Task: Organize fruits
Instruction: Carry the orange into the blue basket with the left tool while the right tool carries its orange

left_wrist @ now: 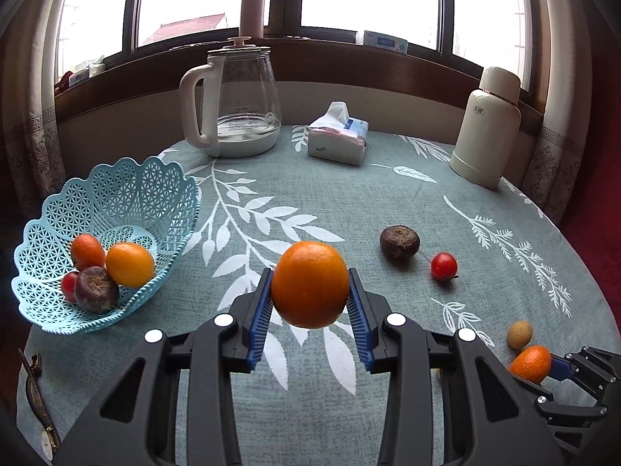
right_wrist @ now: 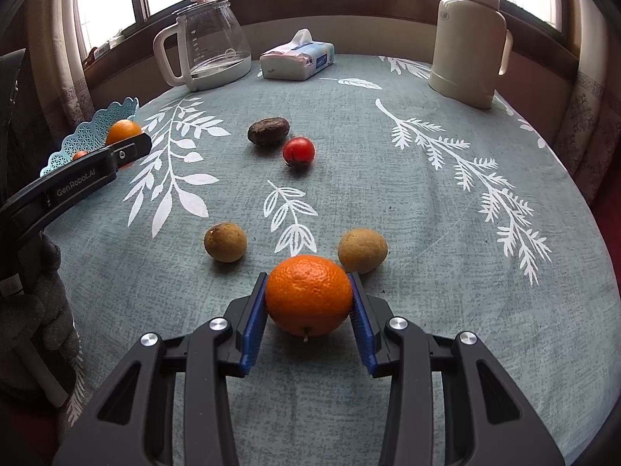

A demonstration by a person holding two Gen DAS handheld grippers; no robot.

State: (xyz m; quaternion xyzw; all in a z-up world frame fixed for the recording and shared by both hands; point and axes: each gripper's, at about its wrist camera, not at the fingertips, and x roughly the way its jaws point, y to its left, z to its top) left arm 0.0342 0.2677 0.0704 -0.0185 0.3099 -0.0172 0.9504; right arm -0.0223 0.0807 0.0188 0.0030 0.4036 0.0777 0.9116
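Left tongs [left_wrist: 310,303] clamp an orange [left_wrist: 309,284] above the worktop [left_wrist: 349,202], basket [left_wrist: 58,310] at 9 o'clock, likely next a leftward carry and release, while right tongs [right_wrist: 309,310] grip a mandarin [right_wrist: 308,295] low over the cloth.

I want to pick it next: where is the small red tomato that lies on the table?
The red tomato lies mid-table, just right of and nearer than the dark brown fruit, beyond the two tan fruits; the left wrist view shows it on the right.
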